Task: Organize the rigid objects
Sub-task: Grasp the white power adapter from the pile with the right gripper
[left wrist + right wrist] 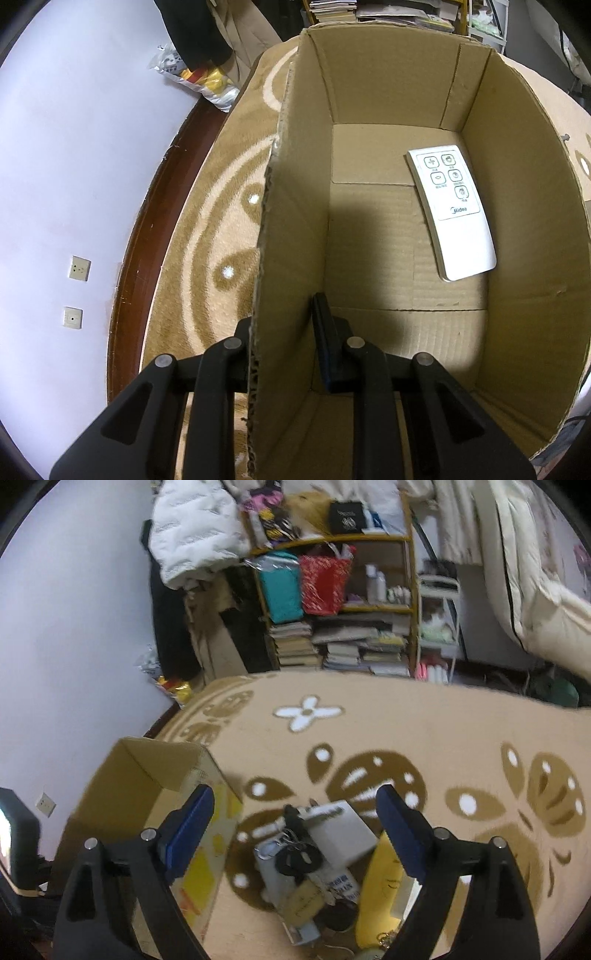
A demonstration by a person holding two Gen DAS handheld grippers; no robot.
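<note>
We have one thing put away: the white remote (pixel 452 212) lies flat in the cardboard box (pixel 517 206), long way running front to back, buttons at the far end. A pile (pixel 317 864) waits on the carpet (pixel 406 723). Our left hand-held gripper (pixel 284 354) pinches the box wall. Our right hand-held gripper (pixel 295 812) is wide open, holding nothing.

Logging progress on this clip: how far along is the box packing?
Done: one white remote lies in the cardboard box. In hand: left gripper clamps the box wall; right gripper is open, empty. Left: the pile on the carpet.
</note>
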